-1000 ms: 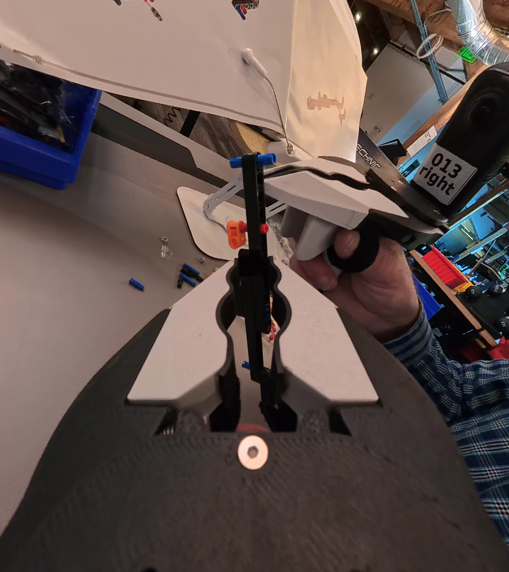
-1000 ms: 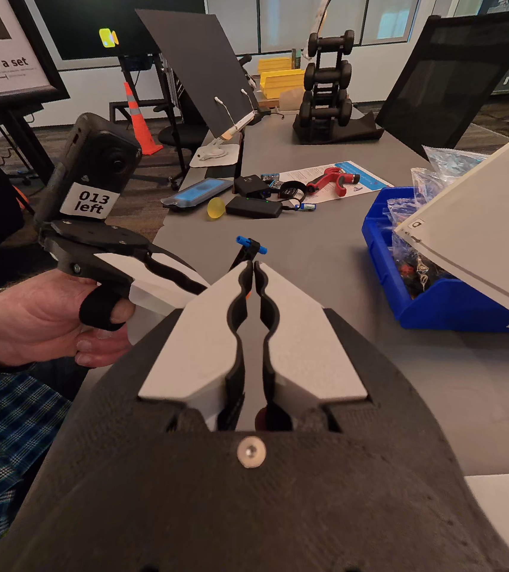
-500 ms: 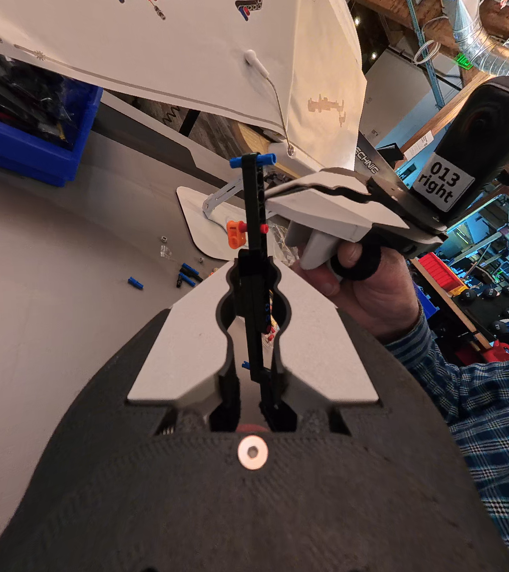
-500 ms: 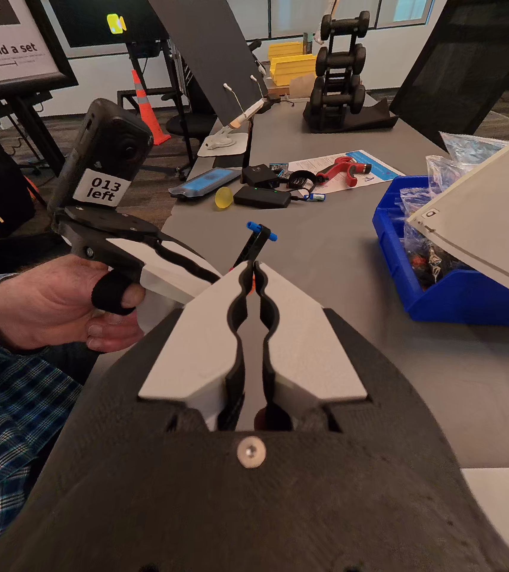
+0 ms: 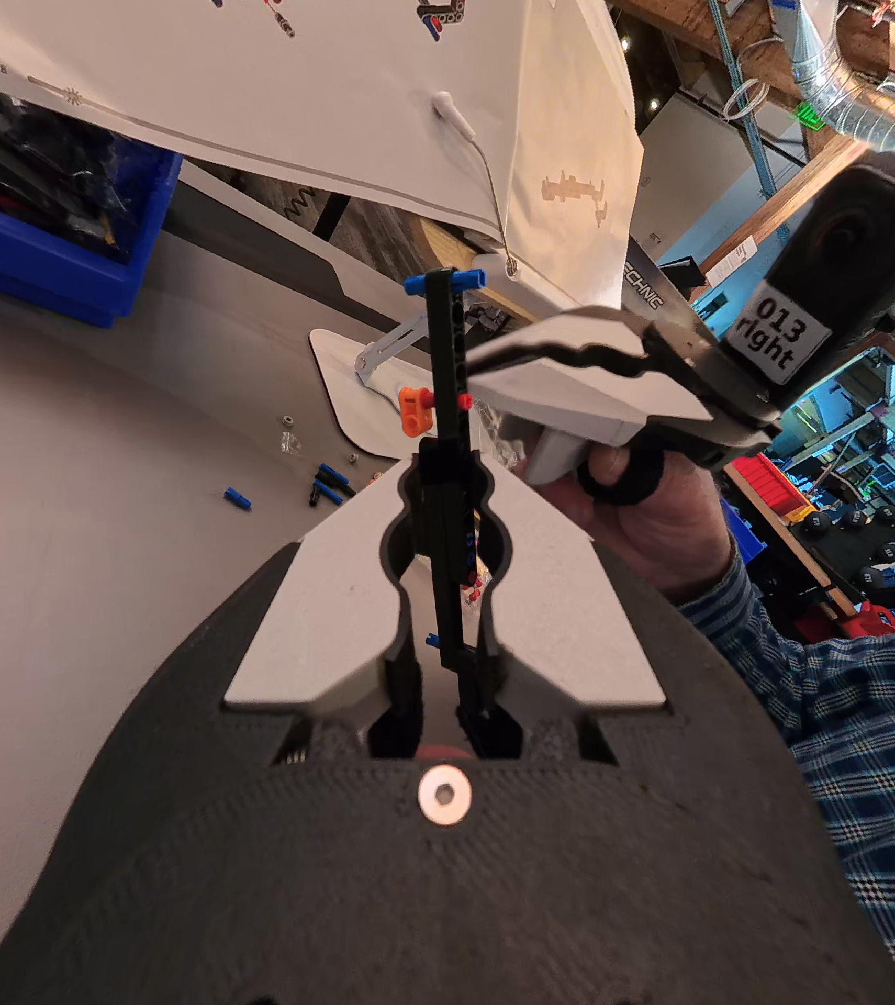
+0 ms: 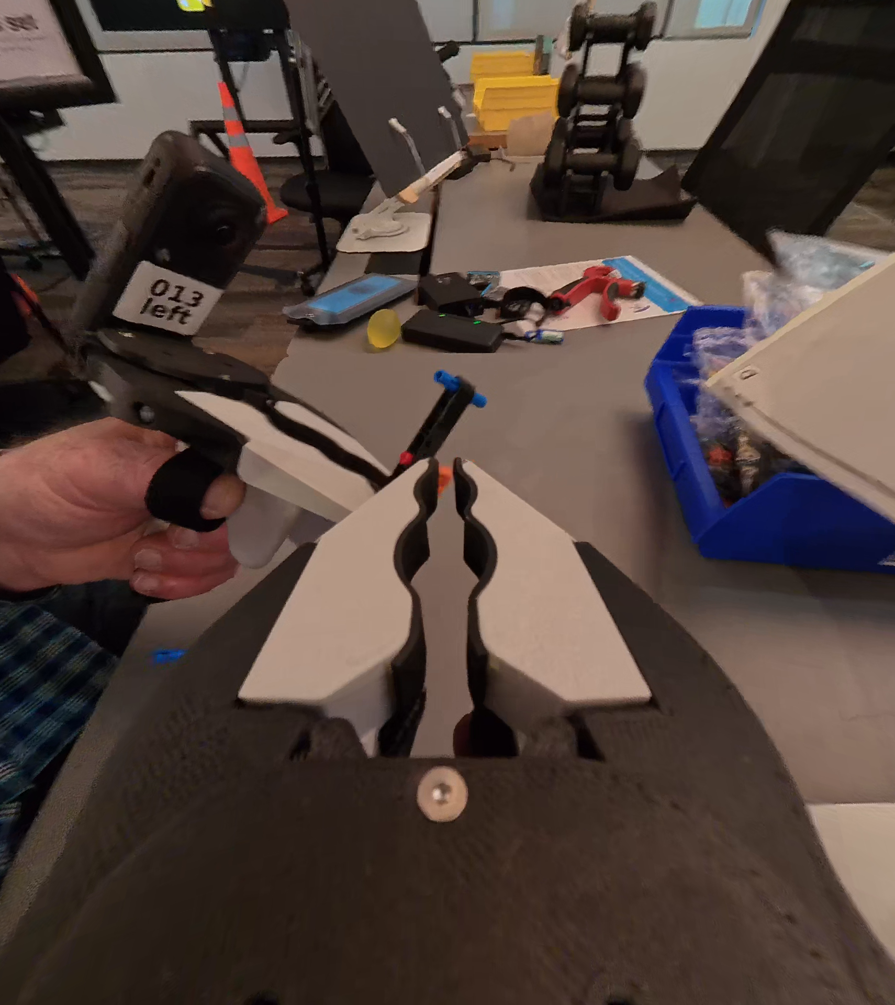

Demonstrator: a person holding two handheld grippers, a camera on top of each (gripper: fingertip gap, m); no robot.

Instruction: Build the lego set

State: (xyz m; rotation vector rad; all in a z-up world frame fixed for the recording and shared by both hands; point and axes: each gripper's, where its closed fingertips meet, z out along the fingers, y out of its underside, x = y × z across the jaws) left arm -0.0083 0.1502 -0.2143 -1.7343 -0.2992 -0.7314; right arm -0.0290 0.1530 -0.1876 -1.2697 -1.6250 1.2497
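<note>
My left gripper (image 5: 446, 467) is shut on a black lego beam (image 5: 448, 348) that stands up out of its fingers above the grey table (image 5: 81, 544). The beam carries a blue pin (image 5: 444, 283) across its top, and an orange connector (image 5: 415, 410) and a red pin (image 5: 464, 401) lower down. My right gripper (image 5: 470, 367) comes in from the right, its tips against the beam's side just above the red pin. In the right wrist view my right gripper (image 6: 442, 467) is open by a narrow gap and empty. The beam (image 6: 437, 424) slants just beyond its tips.
A blue bin (image 5: 54, 272) of bagged parts sits at the left under the propped instruction booklet (image 5: 325, 109). Loose blue and black pins (image 5: 328, 484) lie on the table. In the right wrist view, phones, chargers and a red tool (image 6: 592, 288) lie farther along the table. Less than 4 cm separates the two grippers' tips.
My right gripper has dropped lower against the beam and its jaws have parted slightly from shut. The left gripper holds the beam as before.
</note>
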